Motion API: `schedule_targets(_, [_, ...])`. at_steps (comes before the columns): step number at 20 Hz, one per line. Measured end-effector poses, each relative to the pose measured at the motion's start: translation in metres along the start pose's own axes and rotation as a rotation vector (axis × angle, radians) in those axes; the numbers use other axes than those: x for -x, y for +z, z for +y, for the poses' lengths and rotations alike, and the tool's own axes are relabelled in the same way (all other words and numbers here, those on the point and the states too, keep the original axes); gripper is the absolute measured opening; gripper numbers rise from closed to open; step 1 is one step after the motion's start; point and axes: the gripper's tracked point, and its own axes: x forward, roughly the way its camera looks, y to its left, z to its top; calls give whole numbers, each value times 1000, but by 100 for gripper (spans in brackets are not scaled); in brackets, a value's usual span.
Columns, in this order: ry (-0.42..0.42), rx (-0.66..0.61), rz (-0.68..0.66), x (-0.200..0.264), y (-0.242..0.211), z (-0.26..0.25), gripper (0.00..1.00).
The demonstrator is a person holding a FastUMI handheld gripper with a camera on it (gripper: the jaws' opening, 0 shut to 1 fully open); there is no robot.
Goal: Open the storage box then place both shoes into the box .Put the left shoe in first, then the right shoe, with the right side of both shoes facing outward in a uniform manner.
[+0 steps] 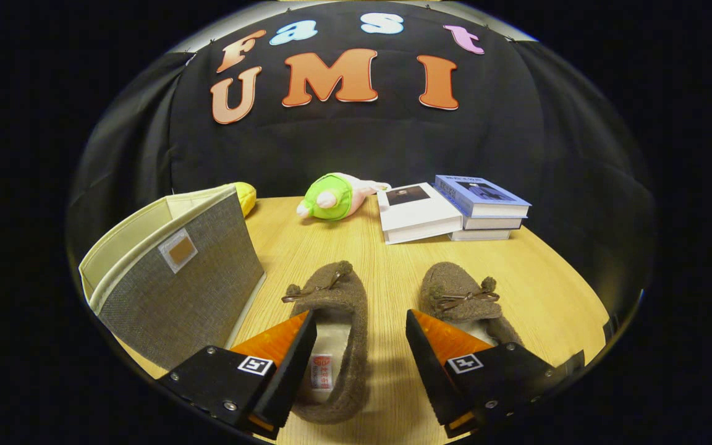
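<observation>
Tool [361,330] spread wide, gripping nothing, over two soft slippers on the counter [554,290].
Left slipper [339,327] lies just right of the fabric storage box [170,284], right slipper [464,296] farther right; both look light and floppy, so pinch the heel rim.

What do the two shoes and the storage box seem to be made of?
Both shoes, left shoe and right shoe, look like brown fuzzy fleece or felt with a pale lining. The storage box looks like grey woven fabric with cream trim. The hand-held gripper is open above them.
</observation>
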Motion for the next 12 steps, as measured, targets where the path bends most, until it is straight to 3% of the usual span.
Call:
schedule_targets(7, [-46,30,129,-23,-26,-5,67])
schedule_targets(12, [-30,12,176,-26,-33,-4,55])
